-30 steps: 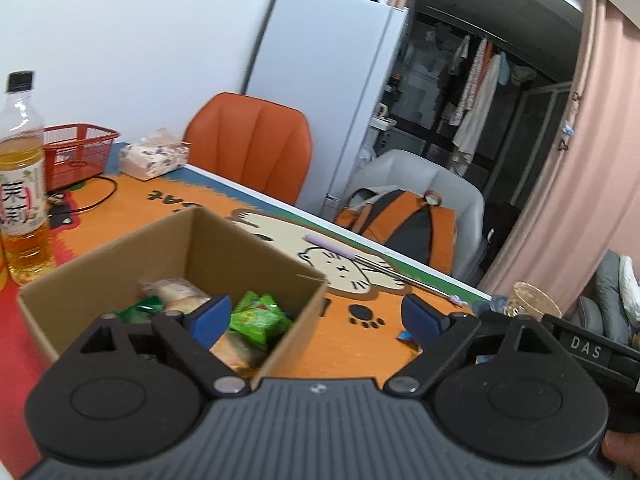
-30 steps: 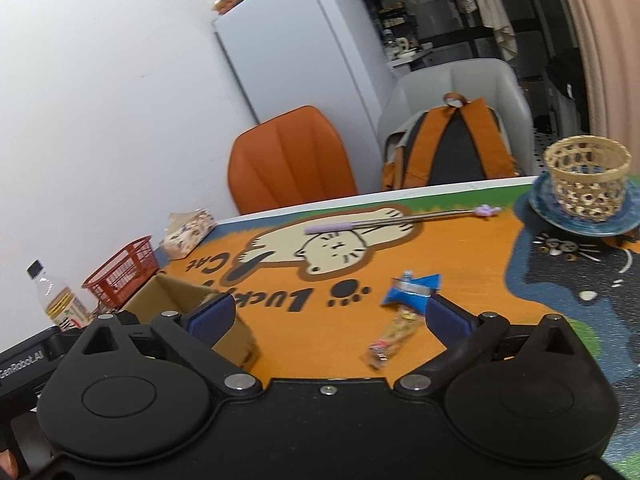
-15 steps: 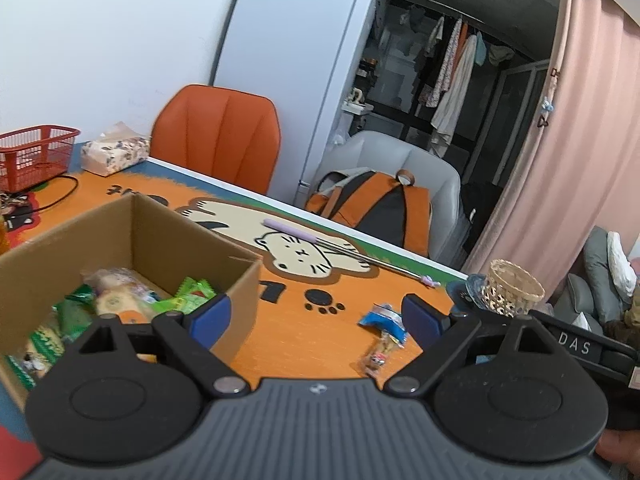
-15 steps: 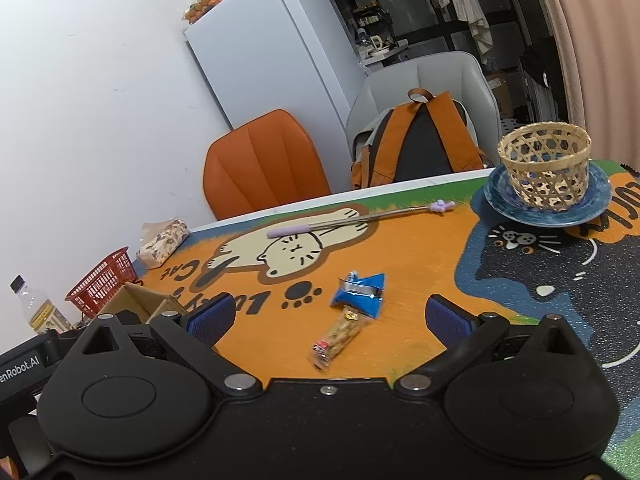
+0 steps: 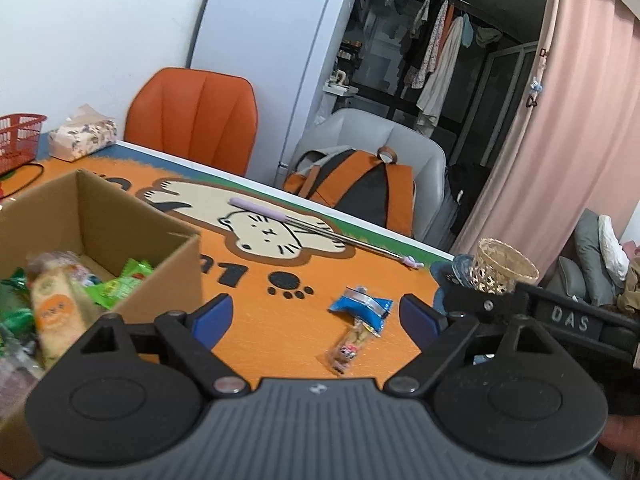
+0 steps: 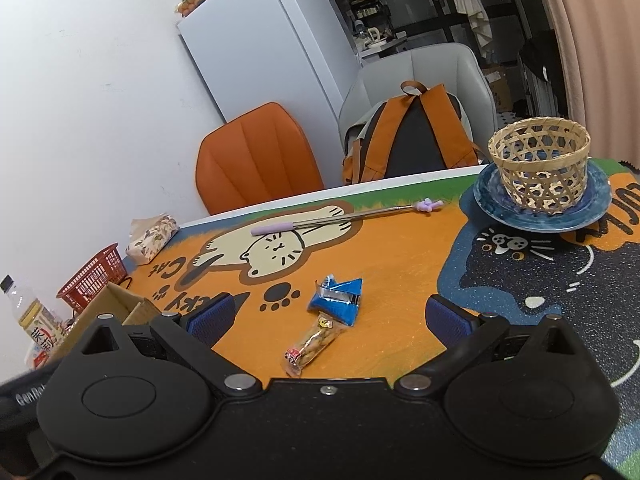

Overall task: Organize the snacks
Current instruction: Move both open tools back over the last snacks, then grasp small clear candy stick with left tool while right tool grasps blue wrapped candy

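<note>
Near the mat's middle lie two loose snacks: a blue packet (image 6: 337, 299) and a clear-wrapped bar (image 6: 310, 347), touching end to end, nothing blocking them. Your left gripper (image 5: 316, 316) and right gripper (image 6: 328, 320) both gape wide, holding nothing. Toward the left edge, one cardboard box (image 5: 120, 216) holds several snacks. At the far right edge, one wicker basket (image 6: 540, 160) sits on one blue plate (image 6: 592, 208). One purple-handled stick (image 6: 344, 218) lies along the far edge.
</note>
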